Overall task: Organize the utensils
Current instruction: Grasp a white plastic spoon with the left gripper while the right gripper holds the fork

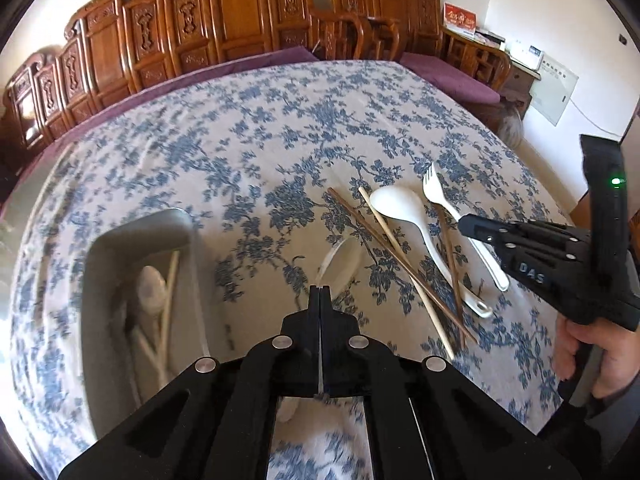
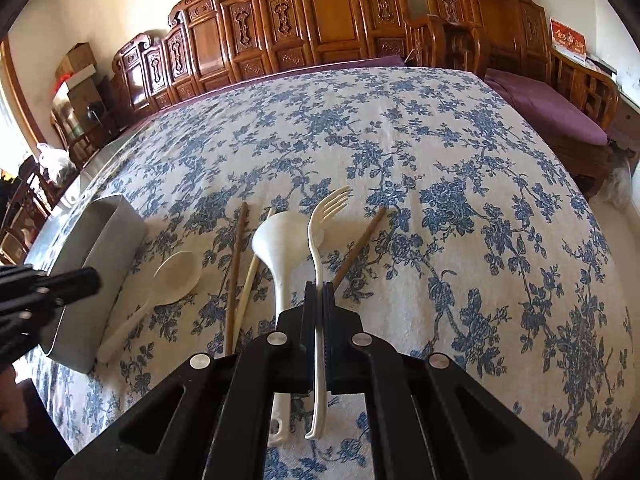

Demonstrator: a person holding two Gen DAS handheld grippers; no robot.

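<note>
Left wrist view: the left gripper sat lower centre, jaws clenched on something white and thin. A rounded white shape blurred just beyond the tips looked like a spoon bowl, though I could not be sure. The grey utensil bin filled the lower left, holding a white spoon and pale chopsticks. Loose chopsticks, a ladle and the fork lay right of centre on the floral tablecloth.

Right wrist view: the right gripper, lower centre, was clamped on the white fork by its handle, tines toward frame centre. A white rice spoon lay beside the bin at left.

Risks, as I judged them: the thin fork handle could pivot in the jaws; both grippers heading for the bin could collide; dragging could scatter the crossed chopsticks.
</note>
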